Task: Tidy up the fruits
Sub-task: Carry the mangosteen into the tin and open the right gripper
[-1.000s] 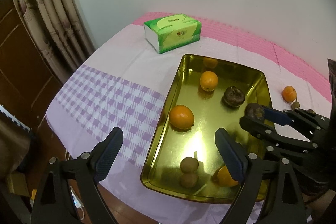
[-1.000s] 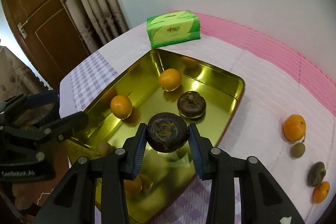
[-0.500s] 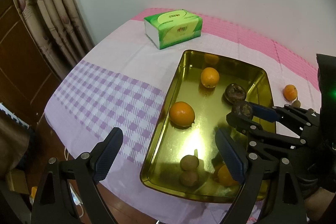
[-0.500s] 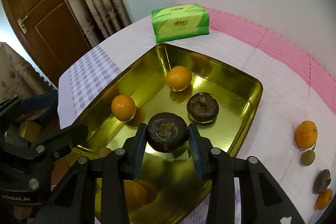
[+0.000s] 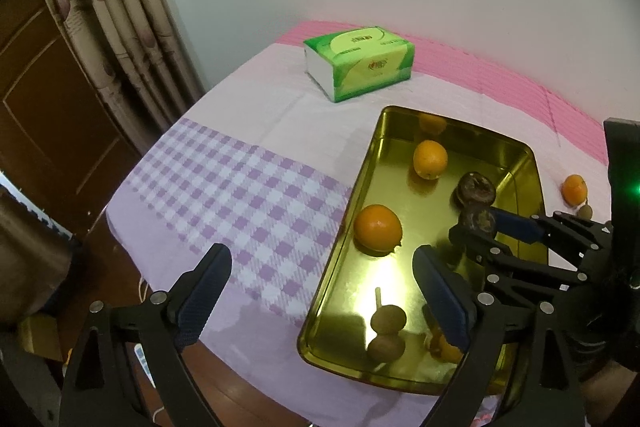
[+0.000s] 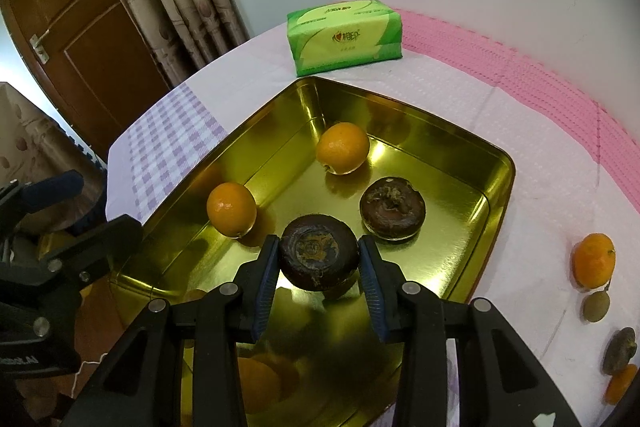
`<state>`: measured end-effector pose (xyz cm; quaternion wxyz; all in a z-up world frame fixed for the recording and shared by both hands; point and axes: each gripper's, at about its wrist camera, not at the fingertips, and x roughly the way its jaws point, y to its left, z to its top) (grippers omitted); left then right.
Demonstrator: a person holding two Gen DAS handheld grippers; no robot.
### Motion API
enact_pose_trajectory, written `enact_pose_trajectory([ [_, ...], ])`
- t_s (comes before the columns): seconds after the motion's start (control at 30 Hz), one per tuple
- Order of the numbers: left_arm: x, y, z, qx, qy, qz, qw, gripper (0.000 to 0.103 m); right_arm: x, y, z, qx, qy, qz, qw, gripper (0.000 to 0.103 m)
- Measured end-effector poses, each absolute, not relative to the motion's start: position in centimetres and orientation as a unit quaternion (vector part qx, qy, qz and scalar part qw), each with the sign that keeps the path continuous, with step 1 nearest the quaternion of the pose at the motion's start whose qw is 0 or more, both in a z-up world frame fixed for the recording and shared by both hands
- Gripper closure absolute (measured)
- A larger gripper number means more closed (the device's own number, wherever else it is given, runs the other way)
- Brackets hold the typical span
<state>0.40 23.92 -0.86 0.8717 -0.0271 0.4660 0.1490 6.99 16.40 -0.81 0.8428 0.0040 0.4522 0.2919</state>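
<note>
Your left tongs (image 5: 320, 291) have just been opening a little wider and now stand spread with nothing between them; they hang over the near left edge of the gold tray (image 5: 340, 239), one finger above the checked cloth (image 5: 240, 195), the other above the tray floor. Ahead of them in the tray lie an orange (image 5: 377, 228) and, closer in, two small brown fruits (image 5: 387, 333) touching each other. The wider spread suggests you are readying this side for its next pick, though nothing is lined up between the fingers yet.

In the right view the tray has slid closer and more of its far corner shows than a second ago, so your right tongs (image 6: 319, 259) have carried their load further in over the tray. They are narrowed onto a dark round fruit (image 6: 319, 255), a pad pressed to each side, and the grip has not changed. Just beyond the tips sits a second dark fruit (image 6: 392, 213) on the tray floor, with another orange (image 6: 343, 147) behind it.

The held fruit looks placed for release beside its twin. Out to the right, on the surface (image 6: 532, 227), an orange (image 6: 593, 259) and a few small fruits wait to be gathered.
</note>
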Motion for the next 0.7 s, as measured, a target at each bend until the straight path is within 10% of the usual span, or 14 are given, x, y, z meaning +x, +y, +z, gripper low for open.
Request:
enact_pose_trajectory([
  [0.7, 0.7, 25.0, -1.1, -0.031, 0.469, 0.173, 0.866, 0.008, 7.5, 17.6, -1.3, 0.006, 0.453, 0.301, 0.839, 0.065],
])
